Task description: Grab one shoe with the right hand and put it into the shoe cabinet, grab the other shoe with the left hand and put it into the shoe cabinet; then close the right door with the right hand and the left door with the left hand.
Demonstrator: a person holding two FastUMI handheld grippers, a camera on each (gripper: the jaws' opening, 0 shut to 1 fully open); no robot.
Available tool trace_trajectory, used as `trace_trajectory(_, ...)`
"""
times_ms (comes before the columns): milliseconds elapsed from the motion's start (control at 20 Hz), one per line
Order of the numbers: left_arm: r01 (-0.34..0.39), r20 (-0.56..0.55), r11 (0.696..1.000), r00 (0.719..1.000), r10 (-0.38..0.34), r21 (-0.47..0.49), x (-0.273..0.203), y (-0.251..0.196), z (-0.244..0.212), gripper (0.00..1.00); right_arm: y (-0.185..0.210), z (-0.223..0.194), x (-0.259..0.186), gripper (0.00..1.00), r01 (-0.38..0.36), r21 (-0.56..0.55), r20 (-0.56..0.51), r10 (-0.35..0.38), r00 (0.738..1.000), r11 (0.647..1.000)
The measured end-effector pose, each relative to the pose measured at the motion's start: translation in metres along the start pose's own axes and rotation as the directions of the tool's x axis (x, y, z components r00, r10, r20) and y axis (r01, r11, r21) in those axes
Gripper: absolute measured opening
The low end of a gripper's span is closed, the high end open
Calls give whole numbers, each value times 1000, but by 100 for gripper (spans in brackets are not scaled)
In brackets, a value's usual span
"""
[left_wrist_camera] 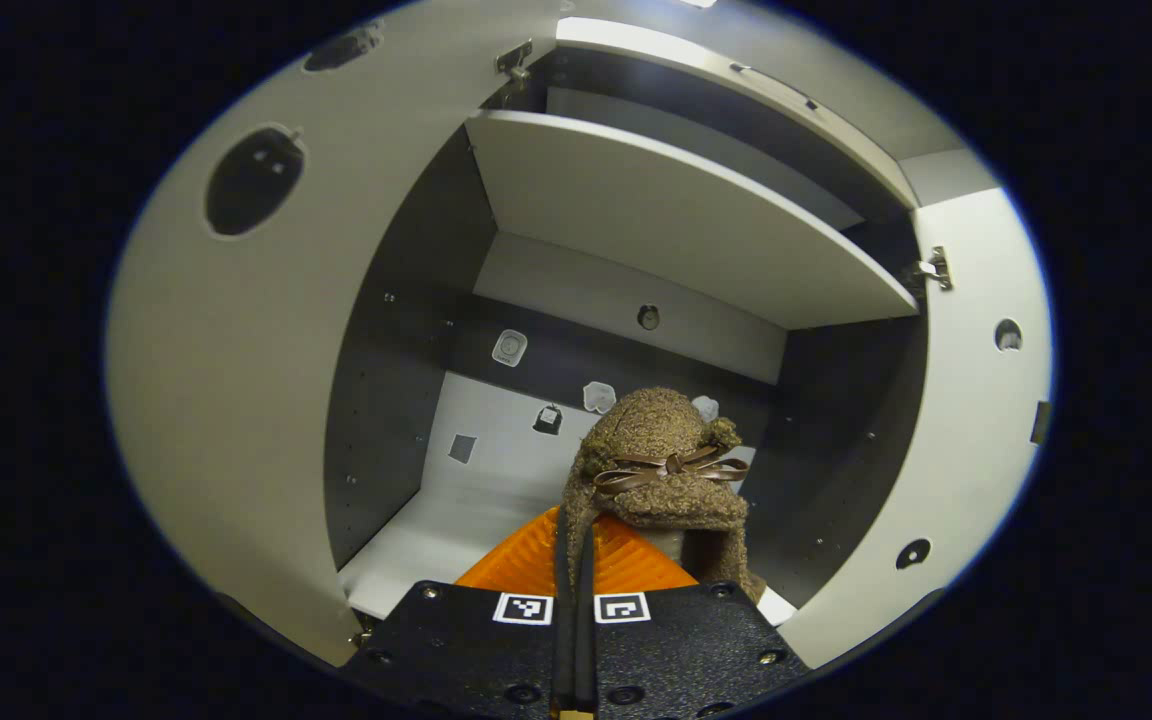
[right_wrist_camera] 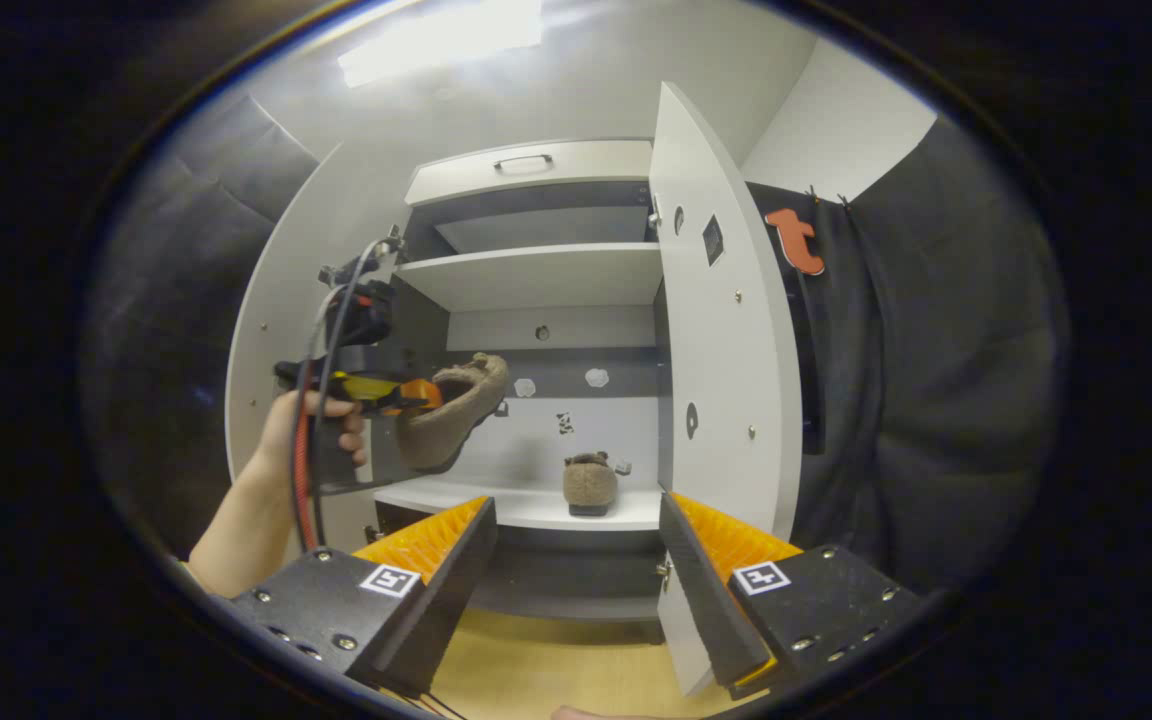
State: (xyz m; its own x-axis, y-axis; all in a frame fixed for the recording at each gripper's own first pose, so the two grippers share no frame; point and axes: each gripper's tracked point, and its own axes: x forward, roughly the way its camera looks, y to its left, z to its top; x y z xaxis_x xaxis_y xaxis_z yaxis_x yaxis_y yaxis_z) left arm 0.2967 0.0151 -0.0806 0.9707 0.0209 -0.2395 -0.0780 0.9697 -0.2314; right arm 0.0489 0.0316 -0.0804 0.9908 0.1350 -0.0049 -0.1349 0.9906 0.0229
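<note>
Between left tongs (left_wrist_camera: 576, 590), fuzzy brown shoe (left_wrist_camera: 661, 460)

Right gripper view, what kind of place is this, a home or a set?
Likely a recording booth, not a lived-in home: a white shoe cabinet with open doors stands against a black cloth wall, and a hand carries a shoe in a hand-held gripper.

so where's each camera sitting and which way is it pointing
Left gripper view: rides the left gripper, close in, facing the shoe cabinet's lower shelf; its fingers are shut on a brown shoe.
Right gripper view: rides the right gripper, farther back, facing the whole cabinet; its open fingers show, plus a hand holding the left gripper, and a second shoe on the shelf.
Shared: cabinet, both open doors, held shoe.
</note>
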Motion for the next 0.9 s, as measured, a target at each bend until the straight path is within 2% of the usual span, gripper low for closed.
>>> trace_trajectory(100, -54, -41, 998, 998, 54, -10, 34, 8, -7, 1, -1, 0, -4, 98, 2, 11, 3, -2, 1000, 1000)
trace_trajectory(150, -82, -106, 996, 991, 80, -20, 51, 11, -20, 1, -1, 2, -6, 98, 3, 15, 8, -3, 1000, 1000)
trace_trajectory(300, -82, -257, 996, 964, 72, -28, 83, 5, -61, 1, -4, 4, -12, 98, -4, 27, 25, 4, 1000, 1000)
trace_trajectory(500, -159, -353, 987, 923, 156, 19, 96, 23, -102, 1, -16, 1, -15, 98, 6, 27, 23, -6, 1000, 1000)
trace_trajectory(600, -168, -410, 985, 897, 165, 29, 100, 31, -122, 4, -23, -3, -15, 98, 20, 22, 14, -21, 1000, 1000)
trace_trajectory(650, -157, -442, 987, 883, 159, 40, 100, 34, -132, 1, -27, -4, -15, 98, 33, 24, 11, -33, 999, 999)
trace_trajectory(750, -96, -502, 995, 860, 93, 21, 97, 25, -147, 10, -32, -5, -16, 98, 51, 31, 9, -51, 999, 998)
trace_trajectory(900, -85, -452, 996, 890, 59, -38, 95, 24, -134, 55, -32, -7, -18, 98, 56, 39, 1, -56, 998, 998)
